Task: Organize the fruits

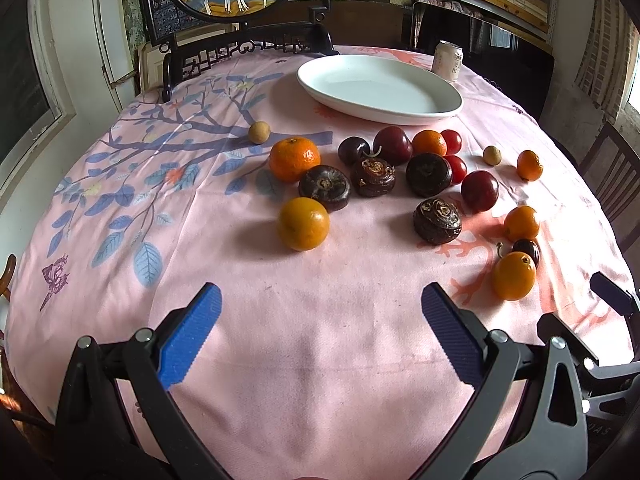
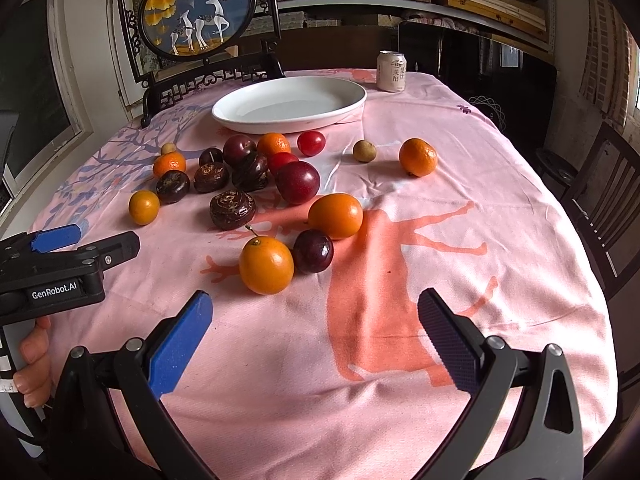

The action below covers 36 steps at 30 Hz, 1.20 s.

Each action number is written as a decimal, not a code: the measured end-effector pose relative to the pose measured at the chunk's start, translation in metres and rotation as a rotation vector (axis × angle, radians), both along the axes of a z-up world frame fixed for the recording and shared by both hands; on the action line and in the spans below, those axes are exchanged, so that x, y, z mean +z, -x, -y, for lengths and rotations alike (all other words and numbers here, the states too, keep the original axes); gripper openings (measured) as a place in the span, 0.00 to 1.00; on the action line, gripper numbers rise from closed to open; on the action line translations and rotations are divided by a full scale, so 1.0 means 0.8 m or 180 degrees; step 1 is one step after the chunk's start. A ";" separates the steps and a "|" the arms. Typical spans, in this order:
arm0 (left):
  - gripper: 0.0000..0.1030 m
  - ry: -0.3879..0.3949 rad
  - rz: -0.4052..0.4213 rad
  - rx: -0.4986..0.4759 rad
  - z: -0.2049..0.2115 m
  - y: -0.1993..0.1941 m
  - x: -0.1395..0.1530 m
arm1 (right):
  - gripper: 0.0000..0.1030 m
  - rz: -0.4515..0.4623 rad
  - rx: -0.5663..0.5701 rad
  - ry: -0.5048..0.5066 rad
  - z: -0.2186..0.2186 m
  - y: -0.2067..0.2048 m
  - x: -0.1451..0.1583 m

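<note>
Several fruits lie loose on the pink tablecloth: oranges [image 1: 303, 223] [image 2: 266, 266], dark plums [image 1: 479, 190] [image 2: 298, 181], brown water chestnuts [image 1: 437, 221] [image 2: 232, 209], red cherry tomatoes [image 2: 311, 143] and small tan longans [image 1: 259, 132] [image 2: 364, 151]. A white oval plate [image 1: 440, 98] [image 2: 348, 106] stands empty behind them. My left gripper [image 1: 320, 312] is open and empty above the cloth, short of the fruits. My right gripper [image 2: 316, 316] is open and empty, just short of the nearest orange. The left gripper also shows in the right wrist view [image 2: 86, 240] at the left edge.
A drink can [image 1: 448, 60] [image 2: 392, 71] stands at the table's far right. A carved dark chair and a round framed deer picture [image 2: 198, 8] stand behind the table. Another chair [image 2: 600, 184] is at the right. Bare cloth lies in front of both grippers.
</note>
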<state>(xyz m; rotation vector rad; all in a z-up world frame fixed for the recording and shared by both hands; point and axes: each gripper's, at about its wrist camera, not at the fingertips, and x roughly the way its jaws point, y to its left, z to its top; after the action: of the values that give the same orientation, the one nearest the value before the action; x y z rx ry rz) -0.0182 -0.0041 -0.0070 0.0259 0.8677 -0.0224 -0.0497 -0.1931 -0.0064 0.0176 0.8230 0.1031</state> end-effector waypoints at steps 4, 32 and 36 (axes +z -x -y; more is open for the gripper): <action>0.98 0.0004 -0.0002 0.0010 0.000 0.001 -0.002 | 0.99 -0.0002 -0.0004 0.0003 -0.001 0.000 0.000; 0.98 0.0000 -0.0012 -0.0023 0.002 0.003 0.000 | 0.99 0.0005 0.0040 -0.0014 -0.007 0.001 0.001; 0.98 -0.0002 -0.0016 -0.0027 0.002 0.003 0.000 | 0.99 -0.0003 0.0052 -0.0013 -0.007 0.000 0.000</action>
<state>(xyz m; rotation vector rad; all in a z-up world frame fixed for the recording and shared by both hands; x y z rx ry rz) -0.0205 -0.0061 -0.0072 0.0301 0.8727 -0.0300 -0.0501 -0.1872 -0.0063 0.0148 0.8239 0.1201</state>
